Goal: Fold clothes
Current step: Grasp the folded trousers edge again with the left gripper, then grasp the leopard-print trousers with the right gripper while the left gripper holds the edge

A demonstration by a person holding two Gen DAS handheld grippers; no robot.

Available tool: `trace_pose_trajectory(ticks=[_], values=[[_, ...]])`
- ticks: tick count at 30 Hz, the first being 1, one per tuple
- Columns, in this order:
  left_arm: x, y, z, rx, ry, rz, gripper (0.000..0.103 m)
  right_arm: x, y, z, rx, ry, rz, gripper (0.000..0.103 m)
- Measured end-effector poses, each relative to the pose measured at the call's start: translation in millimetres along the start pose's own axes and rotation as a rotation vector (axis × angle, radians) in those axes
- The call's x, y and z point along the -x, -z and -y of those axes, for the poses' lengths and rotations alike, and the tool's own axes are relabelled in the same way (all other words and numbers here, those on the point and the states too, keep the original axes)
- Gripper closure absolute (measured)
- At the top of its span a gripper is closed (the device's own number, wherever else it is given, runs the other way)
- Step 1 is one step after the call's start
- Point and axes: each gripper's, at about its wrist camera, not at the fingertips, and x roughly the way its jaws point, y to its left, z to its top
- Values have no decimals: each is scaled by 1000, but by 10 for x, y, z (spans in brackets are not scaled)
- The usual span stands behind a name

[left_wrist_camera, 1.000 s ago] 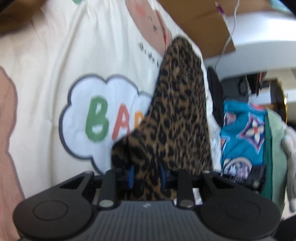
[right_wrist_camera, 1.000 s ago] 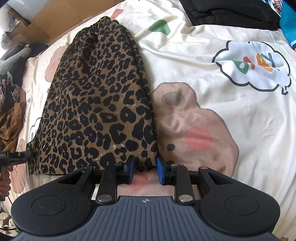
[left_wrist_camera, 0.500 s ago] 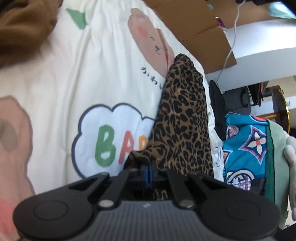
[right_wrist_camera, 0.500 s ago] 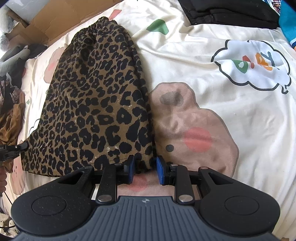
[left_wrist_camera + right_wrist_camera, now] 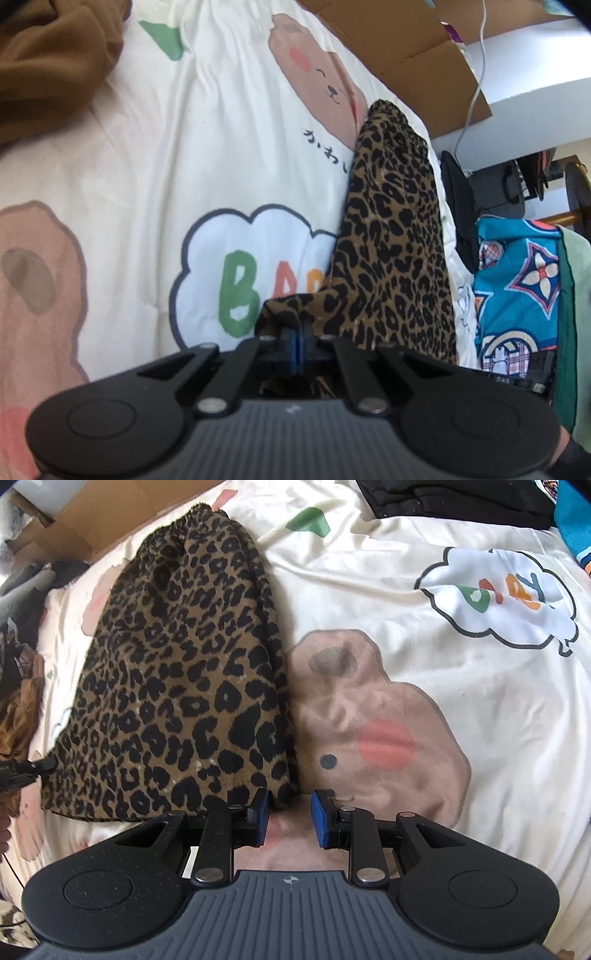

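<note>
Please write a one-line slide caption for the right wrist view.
Open right gripper at the near corner of a leopard-print skirt lying flat on a cartoon bedsheet.

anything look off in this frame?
Nothing damaged or spilled. The leopard-print skirt lies flat on the cartoon-print bedsheet; only its corner is bunched where the left gripper pinches it. The right gripper sits open at the hem.

Both grippers, left and right, are black with blue pads, silver screws, ribbed grey bodies.
</note>
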Motion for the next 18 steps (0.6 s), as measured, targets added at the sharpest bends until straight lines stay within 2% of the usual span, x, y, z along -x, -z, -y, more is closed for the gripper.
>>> trace_pose_trajectory(ticks=[2,7,11,14,15,18], values=[[2,-13,3,10,-6,7,101,11,-32,13,-25,-33,24,77],[13,33,10,42,-19,-3,99,-135,-64,-12,12,-1,-4,77],[104,120,34,52,-26,-15,89,-174,-31,-28,24,0,-14,77],[108,212,65,53,-1,-46,86,-175,-21,-42,24,-4,-16,77],[85,240,71,52,4,-57,82,-174,-19,-46,24,-3,-16,77],[13,303,72,56,16,-78,81,-167,-25,-49,24,-2,-17,77]])
